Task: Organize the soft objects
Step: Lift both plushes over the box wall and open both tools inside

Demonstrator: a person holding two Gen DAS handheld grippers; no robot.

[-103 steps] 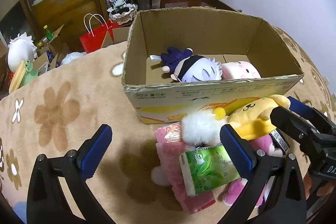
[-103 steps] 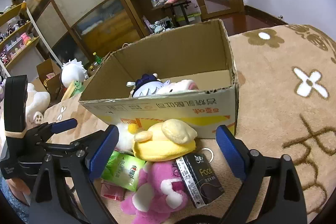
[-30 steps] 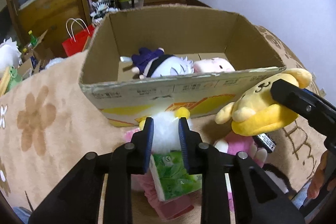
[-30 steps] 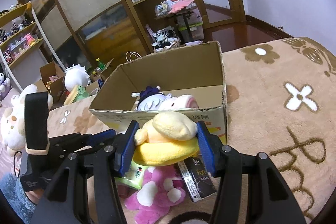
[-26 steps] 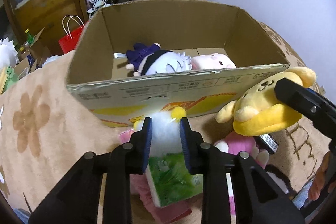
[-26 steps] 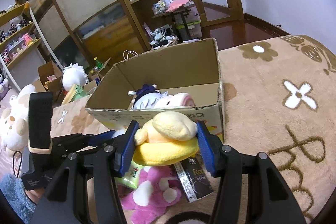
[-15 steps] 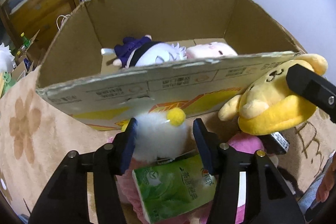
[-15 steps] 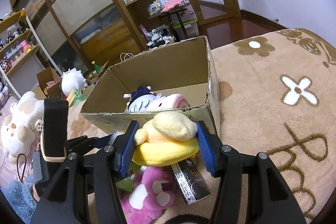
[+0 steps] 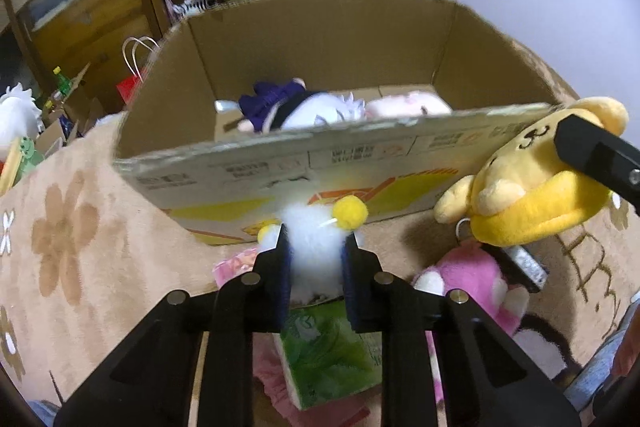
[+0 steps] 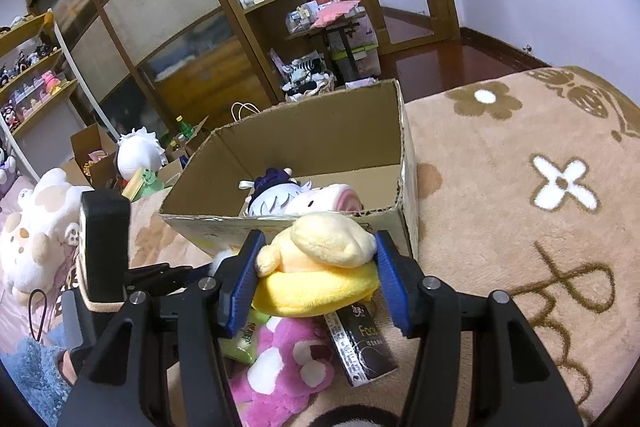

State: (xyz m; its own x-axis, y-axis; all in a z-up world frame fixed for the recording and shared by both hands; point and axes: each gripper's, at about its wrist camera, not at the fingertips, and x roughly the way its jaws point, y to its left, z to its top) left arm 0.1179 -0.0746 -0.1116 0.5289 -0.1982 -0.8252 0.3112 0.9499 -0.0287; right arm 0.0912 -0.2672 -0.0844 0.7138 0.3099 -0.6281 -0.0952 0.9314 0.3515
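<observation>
The left gripper [image 9: 316, 259] has its jaws nearly together and they have just been closing on the white fluffy toy [image 9: 314, 243], which sits between the two blue pads and is pressed by them from both sides; a yellow pompom [image 9: 351, 213] of this toy sticks out at about 1 o'clock from the pads. The right gripper [image 10: 316, 279] stands about half open and it clamps the yellow plush dog [image 10: 320, 267], the pads pushing into its soft body at 9 and 3 o'clock. Both toys are in front of the near wall of the cardboard box [image 9: 360, 155], which is at 12 o'clock in both wrist views and stands between the grippers and the inside of the box. Inside the box lie a plush doll with white hair and dark blue clothes [image 9: 288, 107] and, touching it at 3 o'clock, a pale pink plush [image 9: 404, 103]. Under the left gripper, at 6 o'clock, is a green tissue pack [image 9: 332, 355] lying on a pink packet [image 9: 276, 379]. Below the yellow dog, at 6 o'clock in the right wrist view, lies a pink plush bear [image 10: 284, 367] and just beside it, at 3 o'clock, a black tissue pack [image 10: 364, 339]. All of this rests on a beige blanket with flowers [image 10: 520, 207]
</observation>
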